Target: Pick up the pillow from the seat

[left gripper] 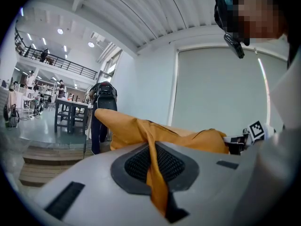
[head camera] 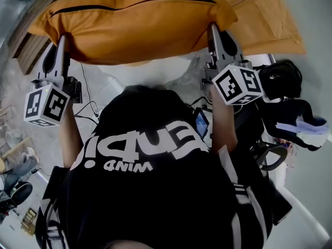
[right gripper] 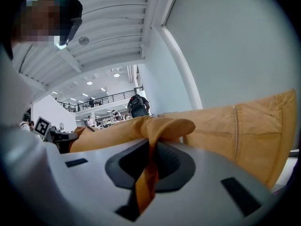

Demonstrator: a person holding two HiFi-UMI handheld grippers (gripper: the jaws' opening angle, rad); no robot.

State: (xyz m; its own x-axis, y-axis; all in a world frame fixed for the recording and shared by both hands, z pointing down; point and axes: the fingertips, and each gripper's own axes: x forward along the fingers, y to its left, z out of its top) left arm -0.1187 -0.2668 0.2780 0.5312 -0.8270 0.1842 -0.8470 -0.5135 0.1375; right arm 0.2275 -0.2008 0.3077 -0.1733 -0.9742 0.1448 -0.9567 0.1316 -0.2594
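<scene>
Orange pillow (head camera: 135, 25) spans between the left gripper (head camera: 63, 39) and right gripper (head camera: 213, 29). Each pinches a corner fold of it

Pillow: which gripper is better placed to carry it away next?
Neither clearly. The left gripper and the right gripper are each shut on fabric at opposite ends of the pillow, so carrying it level probably needs both together.

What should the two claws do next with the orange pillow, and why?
Probably raise both claws together, jaws shut, so the orange pillow lifts clear. The left claw and right claw each pinch one of its corners, with fabric squeezed between the jaws, and the orange seat cushion sits close beyond it.
</scene>
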